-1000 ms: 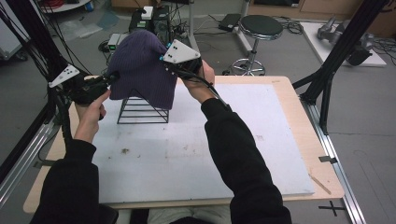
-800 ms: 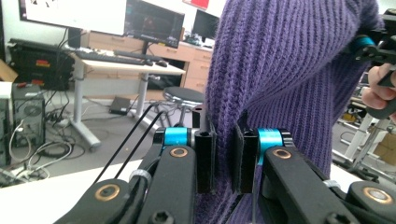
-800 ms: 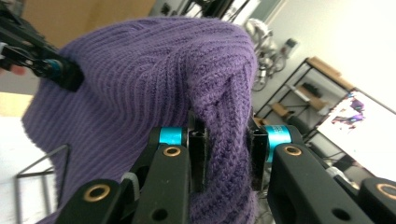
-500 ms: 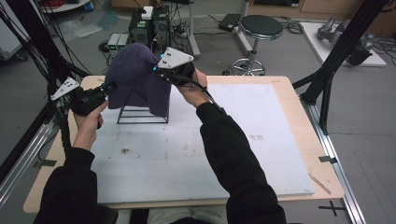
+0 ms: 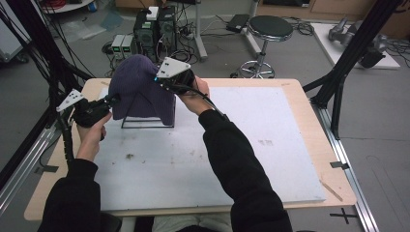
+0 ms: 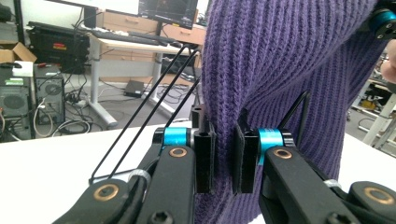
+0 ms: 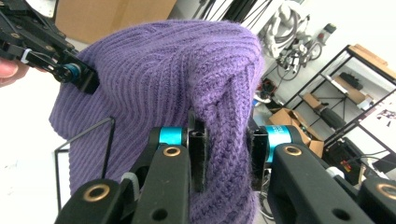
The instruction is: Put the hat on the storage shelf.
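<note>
Both hands have come down since the earlier frames, and the purple knit hat (image 5: 140,89) now sits lower over the black wire stand (image 5: 147,121), its hem draping most of the way down the frame at the back left of the white mat (image 5: 203,159). From the high view the left gripper (image 5: 112,100) grips the hem on the hat's left flank and the right gripper (image 5: 162,83) grips it on the opposite, right flank, so the hat hangs stretched between them with its long axis running upright, crown on top

Left gripper view: the jaws are pinched tight on a fold of ribbed knit (image 6: 224,140), wire legs (image 6: 154,107) slanting just beside it

Right gripper view: its jaws are clamped on a thick bunch of the same knit (image 7: 224,154), the left gripper (image 7: 81,77) on the far side, the hem lying straight below both
</note>
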Action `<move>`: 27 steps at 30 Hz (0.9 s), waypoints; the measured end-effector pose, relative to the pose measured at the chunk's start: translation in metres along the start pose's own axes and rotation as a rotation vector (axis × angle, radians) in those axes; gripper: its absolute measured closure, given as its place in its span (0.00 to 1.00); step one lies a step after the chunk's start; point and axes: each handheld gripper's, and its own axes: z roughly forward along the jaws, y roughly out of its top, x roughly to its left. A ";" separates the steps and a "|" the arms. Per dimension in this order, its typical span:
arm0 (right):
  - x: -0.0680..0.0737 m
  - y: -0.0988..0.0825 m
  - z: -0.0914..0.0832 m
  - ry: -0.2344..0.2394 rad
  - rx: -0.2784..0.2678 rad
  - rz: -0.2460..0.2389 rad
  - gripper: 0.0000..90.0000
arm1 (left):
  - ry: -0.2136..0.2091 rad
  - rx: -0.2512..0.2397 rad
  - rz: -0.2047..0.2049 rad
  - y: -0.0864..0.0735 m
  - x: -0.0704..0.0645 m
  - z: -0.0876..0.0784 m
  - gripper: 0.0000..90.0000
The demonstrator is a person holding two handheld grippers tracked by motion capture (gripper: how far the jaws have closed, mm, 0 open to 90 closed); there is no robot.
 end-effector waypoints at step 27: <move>0.014 -0.017 0.009 0.059 0.105 -0.051 0.82 | 0.015 0.128 -0.004 -0.021 0.005 0.005 0.89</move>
